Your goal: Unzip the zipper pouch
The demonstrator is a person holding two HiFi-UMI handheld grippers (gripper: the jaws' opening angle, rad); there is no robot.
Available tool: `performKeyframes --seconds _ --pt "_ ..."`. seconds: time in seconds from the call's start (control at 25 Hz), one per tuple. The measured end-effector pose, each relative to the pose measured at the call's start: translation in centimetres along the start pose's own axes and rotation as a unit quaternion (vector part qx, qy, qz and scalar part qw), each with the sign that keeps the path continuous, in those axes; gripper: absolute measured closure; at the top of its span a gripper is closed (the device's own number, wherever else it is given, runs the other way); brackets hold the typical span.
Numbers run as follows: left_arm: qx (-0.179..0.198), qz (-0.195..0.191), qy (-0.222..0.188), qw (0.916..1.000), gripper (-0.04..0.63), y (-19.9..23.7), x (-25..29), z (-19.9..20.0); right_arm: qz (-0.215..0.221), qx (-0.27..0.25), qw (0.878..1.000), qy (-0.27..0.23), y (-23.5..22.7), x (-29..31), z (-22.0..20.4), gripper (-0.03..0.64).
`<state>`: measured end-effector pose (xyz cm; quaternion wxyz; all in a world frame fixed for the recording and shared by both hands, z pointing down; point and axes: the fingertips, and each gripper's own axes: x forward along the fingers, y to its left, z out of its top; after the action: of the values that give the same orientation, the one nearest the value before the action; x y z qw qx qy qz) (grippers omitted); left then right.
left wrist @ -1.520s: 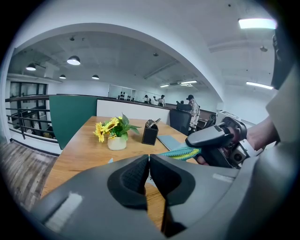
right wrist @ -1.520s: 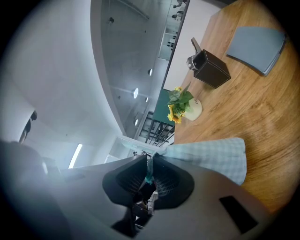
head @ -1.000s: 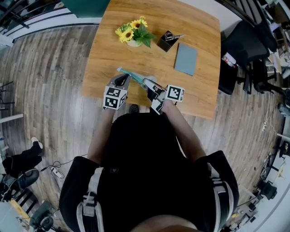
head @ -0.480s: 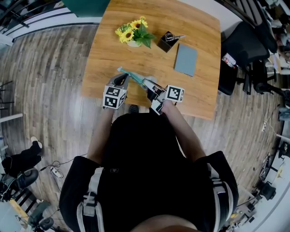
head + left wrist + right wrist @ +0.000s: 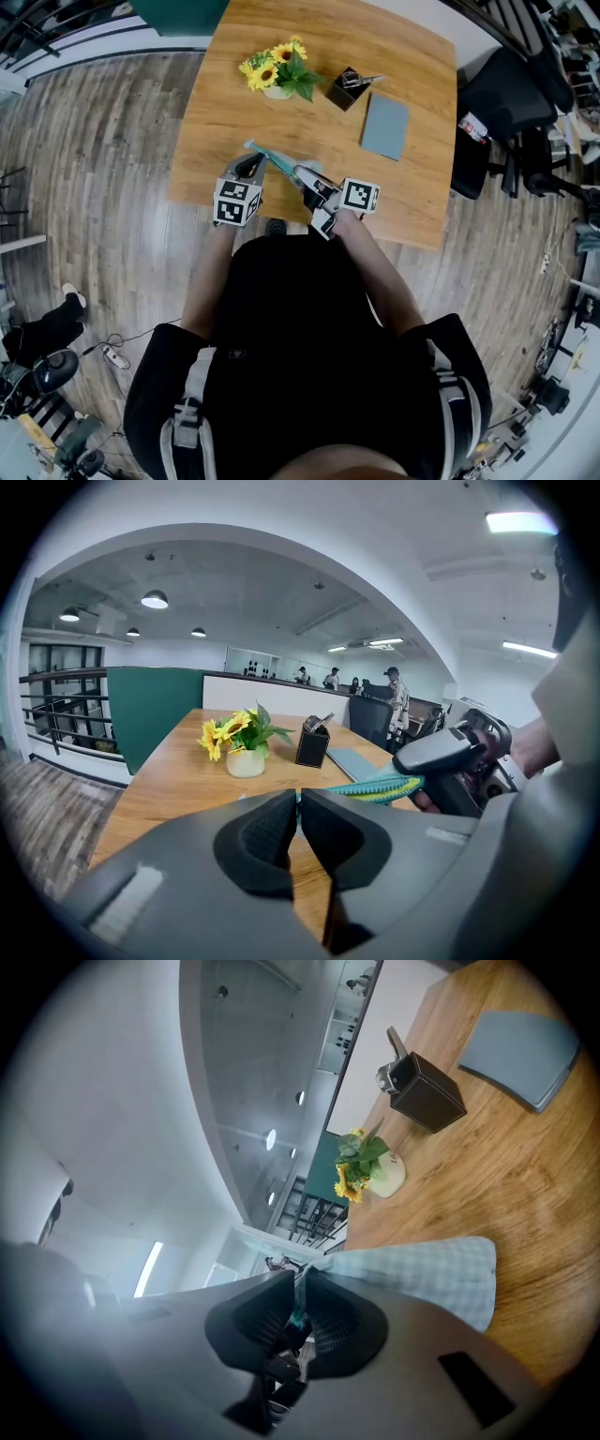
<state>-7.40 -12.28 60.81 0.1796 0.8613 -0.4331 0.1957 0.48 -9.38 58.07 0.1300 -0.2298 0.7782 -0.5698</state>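
Close to the person, the left hand-held gripper [image 5: 251, 163] had its jaws pressed together on one thin end of the zipper pouch [image 5: 277, 159]. The right hand-held gripper [image 5: 307, 175] was pinching the other end, right by the zipper. A small teal bit sat between its pads, maybe the zipper tab, but that was too small to tell. The pouch hung stretched between the two, just above the near edge of the table [image 5: 412, 202], toward the lower middle of the head view. Over the last second almost nothing had changed: both hands sat where they were before, and the pouch had not grown longer or shorter. That probably meant the zipper had not really been pulled yet, so the task looked to be only starting, with both grips ready for the pull. Farther up the table stood a small pot of sunflowers [image 5: 277, 66], a black pen holder [image 5: 346, 86] beside it, and a flat grey book [image 5: 385, 123] to the right. Around the table was a wooden floor [image 5: 103, 141], with a black chair [image 5: 511, 94] at the right edge. Far back in the left gripper view were a green wall panel [image 5: 155, 710], round ceiling lights [image 5: 155, 599] and some people [image 5: 397, 694] standing.
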Motion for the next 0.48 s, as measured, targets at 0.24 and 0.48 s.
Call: performKeyframes --seconds 0.24,0.48 --pt "-0.003 0.017 -0.001 0.9999 0.581 1.0 0.1 -0.2 -0.002 -0.003 1.000 0.002 -0.2 0.1 0.0 0.575" --pt "-0.008 0.024 0.001 0.9997 0.581 1.7 0.0 -0.4 -0.013 0.010 1.000 0.001 -0.5 0.0 -0.4 0.576"
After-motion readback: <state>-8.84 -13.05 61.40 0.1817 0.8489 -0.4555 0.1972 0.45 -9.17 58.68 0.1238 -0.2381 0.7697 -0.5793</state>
